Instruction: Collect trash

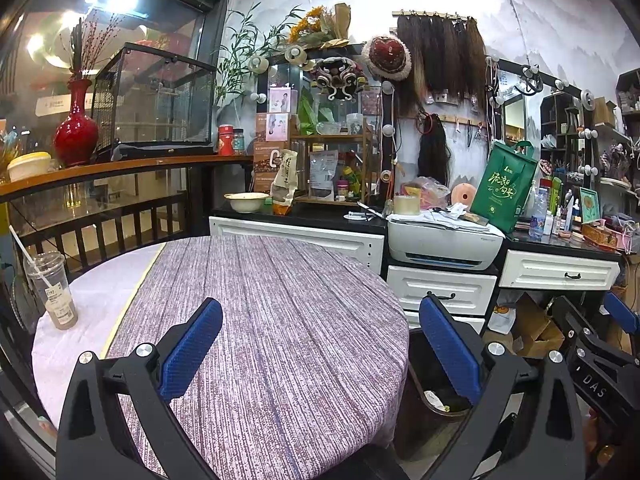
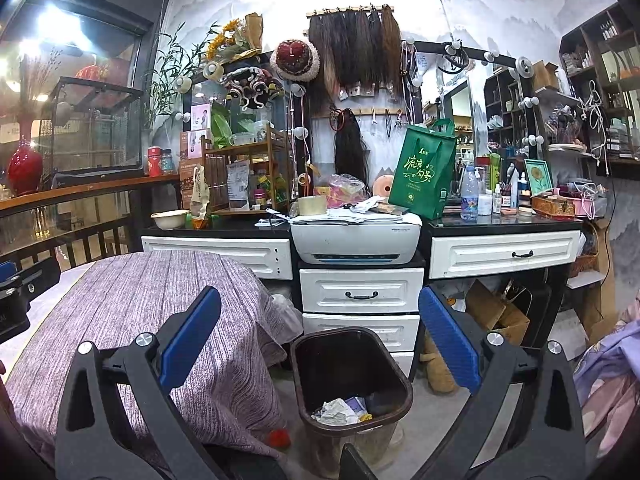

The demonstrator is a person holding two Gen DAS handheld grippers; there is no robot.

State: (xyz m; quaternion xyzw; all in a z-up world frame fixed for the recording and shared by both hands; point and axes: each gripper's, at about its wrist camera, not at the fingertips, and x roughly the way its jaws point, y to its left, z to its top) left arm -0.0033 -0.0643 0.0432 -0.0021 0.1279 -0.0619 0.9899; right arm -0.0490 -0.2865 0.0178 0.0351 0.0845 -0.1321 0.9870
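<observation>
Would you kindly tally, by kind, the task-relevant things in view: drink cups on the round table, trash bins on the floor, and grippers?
Plastic drink cup with straw, on the table's pale left side: 1
Dark trash bin beside the table, crumpled scraps inside: 1
Grippers, left gripper and right gripper, both open and empty: 2
Total: 4

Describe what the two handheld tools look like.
Both the left tool and the right tool share one build: black angular plastic arms, silver round bolts at the joints, and blue textured pads on the fingers. White letters "DAS" mark the right one's body.
</observation>
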